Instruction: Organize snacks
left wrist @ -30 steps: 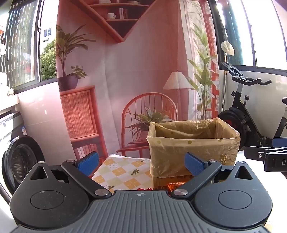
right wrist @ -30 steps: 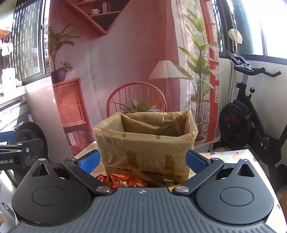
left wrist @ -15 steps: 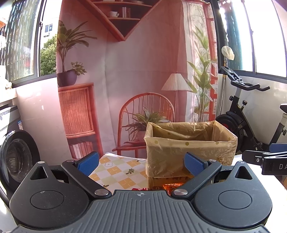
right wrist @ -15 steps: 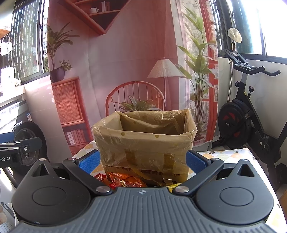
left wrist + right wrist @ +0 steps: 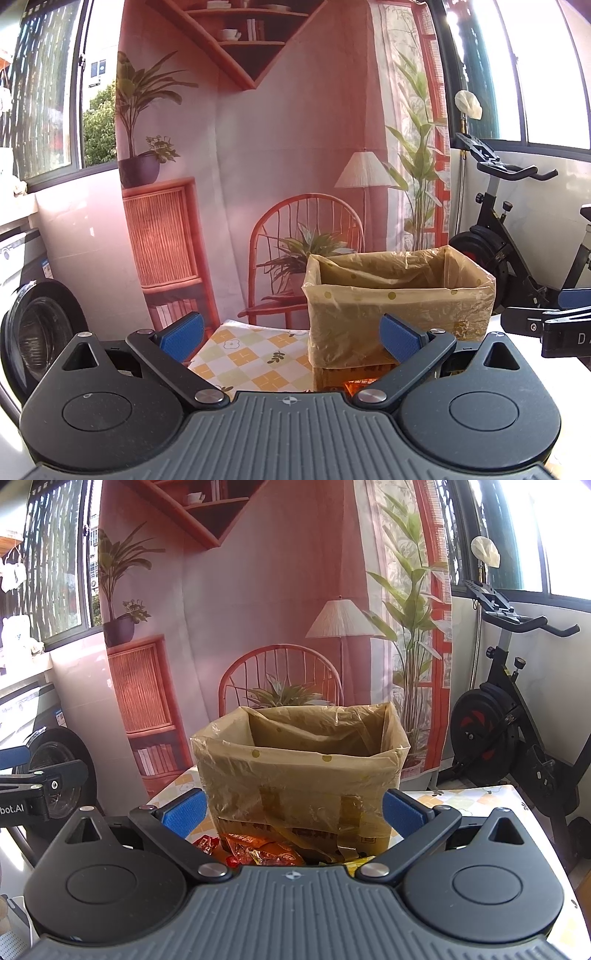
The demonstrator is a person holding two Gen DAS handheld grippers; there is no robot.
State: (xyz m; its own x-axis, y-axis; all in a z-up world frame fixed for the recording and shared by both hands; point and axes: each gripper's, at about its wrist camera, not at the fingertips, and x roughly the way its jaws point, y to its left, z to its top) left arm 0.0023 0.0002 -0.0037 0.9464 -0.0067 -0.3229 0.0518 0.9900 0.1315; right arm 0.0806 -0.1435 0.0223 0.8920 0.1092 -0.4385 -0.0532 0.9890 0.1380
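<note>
A cardboard box lined with a yellowish plastic bag (image 5: 299, 771) stands on a table with a checked cloth (image 5: 255, 354). In the left wrist view the same box (image 5: 399, 302) sits ahead and to the right. Red and orange snack packets (image 5: 258, 851) lie at the box's foot, partly hidden by the gripper body; an orange packet (image 5: 360, 386) peeks out below the box. My left gripper (image 5: 291, 334) is open and holds nothing. My right gripper (image 5: 293, 810) is open too, level with the box's front and short of it.
An exercise bike (image 5: 513, 716) stands to the right of the table. A washing machine (image 5: 40, 325) is at the left. A printed backdrop (image 5: 280, 147) with a chair and a lamp hangs behind the table. The right gripper (image 5: 546, 325) shows at the left view's right edge.
The left wrist view has tilted up a little, so the box sits lower in it. The right gripper has barely moved. Both stay open.
</note>
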